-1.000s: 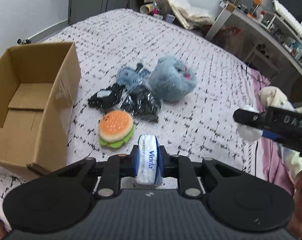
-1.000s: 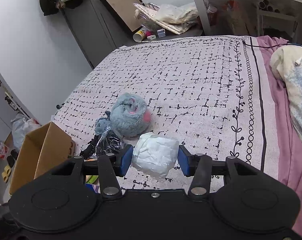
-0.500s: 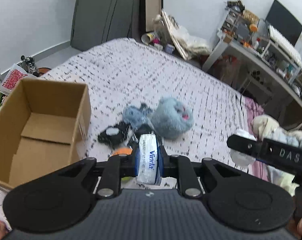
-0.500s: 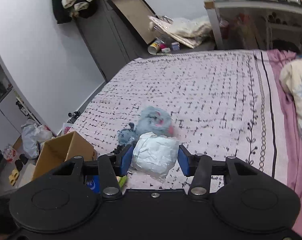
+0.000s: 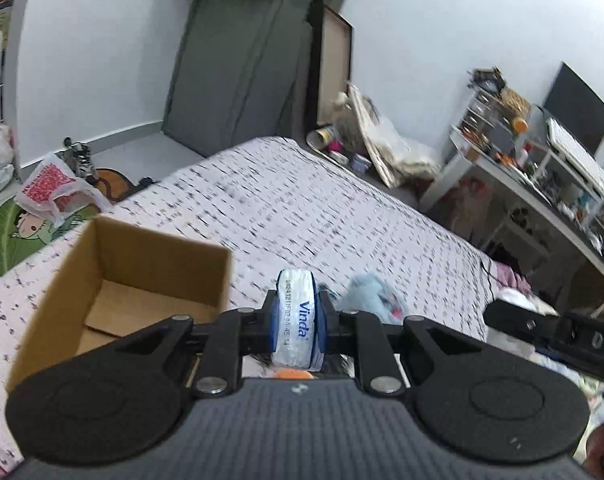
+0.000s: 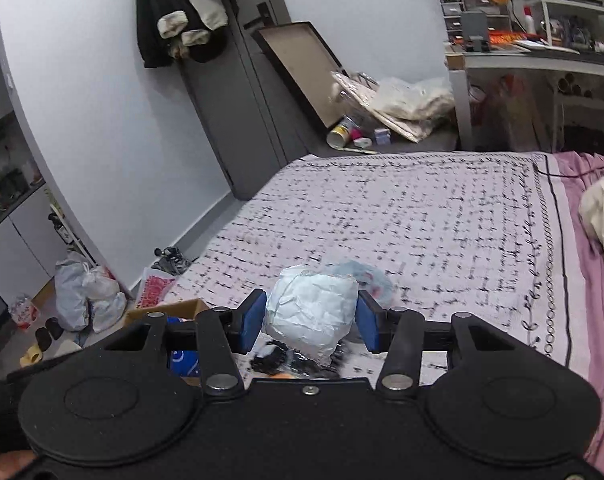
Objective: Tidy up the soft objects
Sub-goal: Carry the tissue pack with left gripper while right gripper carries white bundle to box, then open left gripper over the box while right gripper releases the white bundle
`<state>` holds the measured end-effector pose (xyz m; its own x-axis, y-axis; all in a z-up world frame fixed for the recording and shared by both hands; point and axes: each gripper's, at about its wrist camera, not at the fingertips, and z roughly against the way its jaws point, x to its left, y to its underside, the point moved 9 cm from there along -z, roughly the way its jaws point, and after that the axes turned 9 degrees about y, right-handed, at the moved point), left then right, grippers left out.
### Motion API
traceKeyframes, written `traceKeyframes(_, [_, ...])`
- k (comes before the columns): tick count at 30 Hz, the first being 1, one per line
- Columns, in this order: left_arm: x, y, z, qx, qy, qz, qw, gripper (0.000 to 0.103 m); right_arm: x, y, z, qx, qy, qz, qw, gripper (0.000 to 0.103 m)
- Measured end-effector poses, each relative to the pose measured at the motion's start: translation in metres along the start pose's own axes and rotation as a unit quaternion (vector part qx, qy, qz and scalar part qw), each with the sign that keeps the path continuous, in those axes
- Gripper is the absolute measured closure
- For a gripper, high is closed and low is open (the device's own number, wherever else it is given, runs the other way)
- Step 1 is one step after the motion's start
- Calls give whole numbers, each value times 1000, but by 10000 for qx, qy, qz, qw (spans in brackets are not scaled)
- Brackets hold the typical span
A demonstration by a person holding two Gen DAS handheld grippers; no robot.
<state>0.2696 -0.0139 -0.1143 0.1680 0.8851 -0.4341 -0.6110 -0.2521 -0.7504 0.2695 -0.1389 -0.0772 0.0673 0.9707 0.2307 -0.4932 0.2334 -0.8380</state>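
My left gripper (image 5: 297, 320) is shut on a white and blue Vinda tissue pack (image 5: 297, 322), held above the bed just right of an open cardboard box (image 5: 113, 280). My right gripper (image 6: 310, 320) is shut on a crumpled white soft bundle (image 6: 310, 314). A blue plush toy (image 5: 372, 294) lies on the bed behind the pack and peeks out behind the bundle in the right wrist view (image 6: 362, 274). An orange burger toy (image 5: 293, 374) and black bagged items (image 6: 285, 360) are mostly hidden under the grippers. The right gripper's body shows in the left wrist view (image 5: 554, 338).
The bed (image 6: 442, 216) has a white, black-patterned cover. A pink sheet and pillows (image 6: 602, 220) lie at its right. A cluttered desk (image 5: 542, 176) stands at the right. Bags and shoes (image 6: 85, 296) sit on the floor at the left.
Both grippers have risen and tilted up with their loads. The box now sits closer under the left gripper, and the toys have slid low behind the fingers.
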Motion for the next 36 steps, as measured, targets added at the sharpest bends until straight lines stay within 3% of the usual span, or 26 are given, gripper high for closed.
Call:
traceKeyframes(12, [60,-27,14,-398,-417,357,9977,86,65,5,-17,33,-397,119,9991,55])
traceKeyframes(30, [145,-35,-5,-438,-938,1221,9871,85,136,25,-75,468,-886,54,9950,55])
traceKeyframes(34, [156,-34,-8,-465,-1192,1373,9822,81,148,27,-84,618,-1078,-45,9922,55])
traceKeyframes(36, [161,-32,-9,-402,-1274,1441,9805,72,153,27,-88,694,-1171,-138,9906,55])
